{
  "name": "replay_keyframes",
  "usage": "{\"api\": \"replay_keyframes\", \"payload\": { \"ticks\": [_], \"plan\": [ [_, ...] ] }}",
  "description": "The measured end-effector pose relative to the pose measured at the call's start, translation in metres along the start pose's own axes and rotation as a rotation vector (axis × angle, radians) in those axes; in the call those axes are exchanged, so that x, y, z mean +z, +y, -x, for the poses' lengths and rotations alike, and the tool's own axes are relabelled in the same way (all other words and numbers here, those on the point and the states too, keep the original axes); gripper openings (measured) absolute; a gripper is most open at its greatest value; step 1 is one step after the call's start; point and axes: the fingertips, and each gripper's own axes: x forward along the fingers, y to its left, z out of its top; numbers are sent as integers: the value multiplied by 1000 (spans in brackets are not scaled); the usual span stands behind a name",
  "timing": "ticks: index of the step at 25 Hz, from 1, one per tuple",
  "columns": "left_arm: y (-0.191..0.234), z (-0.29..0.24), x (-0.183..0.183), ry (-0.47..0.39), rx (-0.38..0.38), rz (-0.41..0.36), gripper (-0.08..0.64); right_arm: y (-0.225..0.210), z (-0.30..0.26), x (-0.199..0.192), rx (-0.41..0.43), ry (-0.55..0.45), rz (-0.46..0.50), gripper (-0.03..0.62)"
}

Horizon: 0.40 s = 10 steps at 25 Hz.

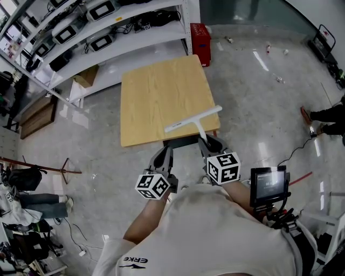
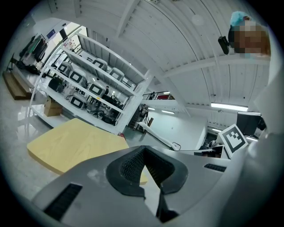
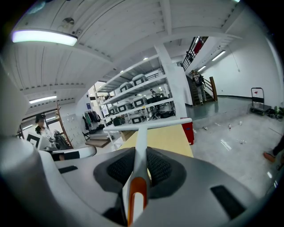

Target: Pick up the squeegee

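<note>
Above one wooden table (image 1: 156, 97): one squeegee (image 1: 193, 119) clamped by handle in right gripper (image 1: 211, 144); left gripper (image 1: 164, 155) closed, empty.

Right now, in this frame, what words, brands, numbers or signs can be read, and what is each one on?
"ERKE": printed on the person's white shirt, low in the head view.
Screen at the person's right: lit, but too blurred to read.
Marker cubes: black and white square patterns only, no letters or numbers.
Squeegee: no print shows on it.
Shelf units: any labels are too small to read.
</note>
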Motion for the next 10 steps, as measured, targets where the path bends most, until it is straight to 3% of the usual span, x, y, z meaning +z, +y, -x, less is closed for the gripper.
{"api": "replay_keyframes", "payload": {
  "ticks": [10],
  "plan": [
    [26,10,-4,-11,-5,-3,5,16,-20,-10,-2,-15,11,84]
  ]
}}
